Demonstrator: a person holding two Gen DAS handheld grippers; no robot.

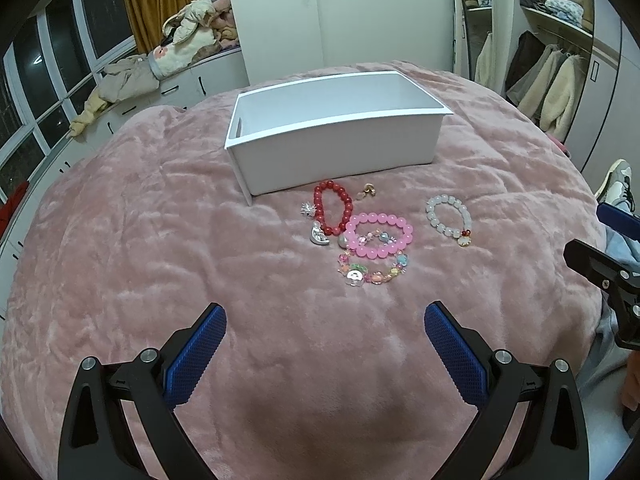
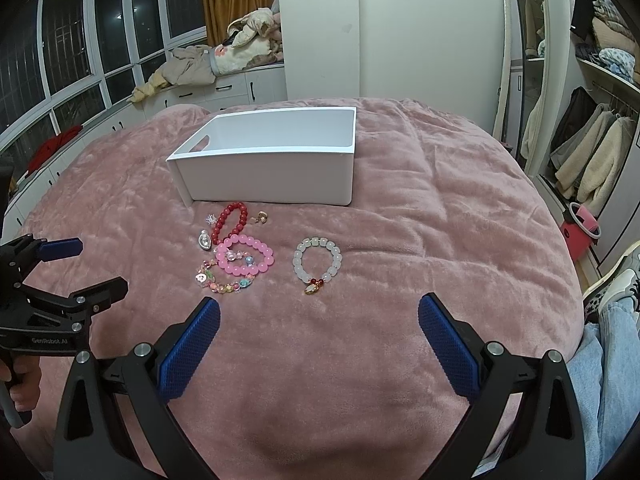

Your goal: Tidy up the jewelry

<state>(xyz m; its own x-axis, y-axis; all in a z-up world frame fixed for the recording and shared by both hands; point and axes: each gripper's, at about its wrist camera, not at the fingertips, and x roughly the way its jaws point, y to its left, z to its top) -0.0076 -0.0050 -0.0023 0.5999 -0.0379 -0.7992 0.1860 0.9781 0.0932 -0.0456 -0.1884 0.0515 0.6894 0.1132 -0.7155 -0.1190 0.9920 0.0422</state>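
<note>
- One legible marking: "GenRobot.AI", in pale letters on the black body of the left gripper (image 2: 94, 270), seen at the left edge of the right wrist view.
- No other text, label or number can be read in either view.

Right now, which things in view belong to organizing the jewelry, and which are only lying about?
Job: white plastic box; red bead bracelet; pink bead bracelet; white bead bracelet; multicoloured charm bracelet.
Not: piled clothes on the window cabinet; hanging coats.
</note>
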